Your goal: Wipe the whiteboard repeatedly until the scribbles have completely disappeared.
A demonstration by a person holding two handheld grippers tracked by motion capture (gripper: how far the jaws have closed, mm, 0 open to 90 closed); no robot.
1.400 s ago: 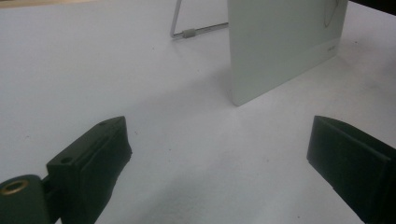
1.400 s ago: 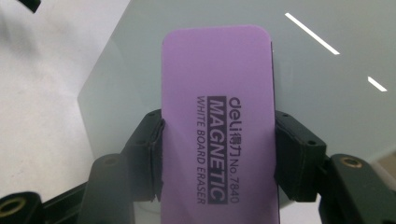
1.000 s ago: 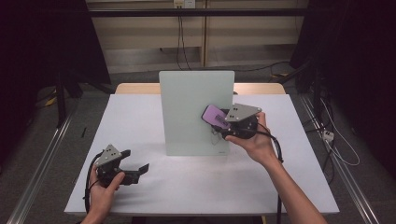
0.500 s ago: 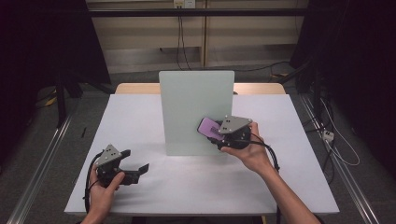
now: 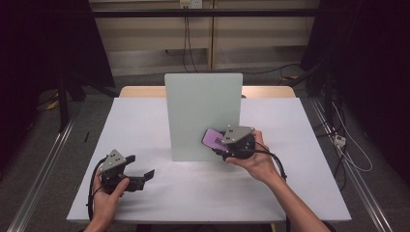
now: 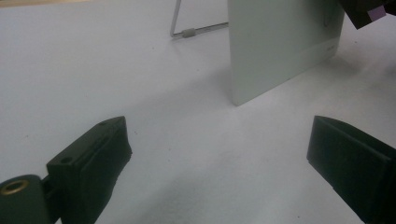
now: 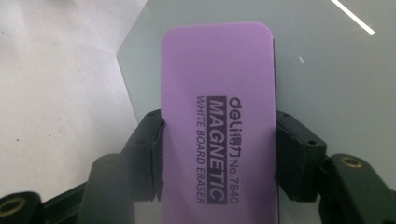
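1. High view: the right gripper [image 5: 223, 145] clamps a purple eraser [image 5: 212, 139] against the lower right part of the upright whiteboard [image 5: 203, 108], which stands on the white table [image 5: 145, 121]. The left gripper [image 5: 133, 175] rests near the table's front left, well apart from the board, jaws spread and empty.
2. Left gripper view: both black jaws stand wide over bare table; the whiteboard rises ahead, and a corner of the eraser [image 6: 377, 12] shows at top right.
3. Right gripper view: the eraser [image 7: 217, 112], printed "MAGNETIC WHITE BOARD ERASER", sits between the pads [image 7: 149, 154], which press its long edges; its far end lies over the board's face [image 7: 327, 70].
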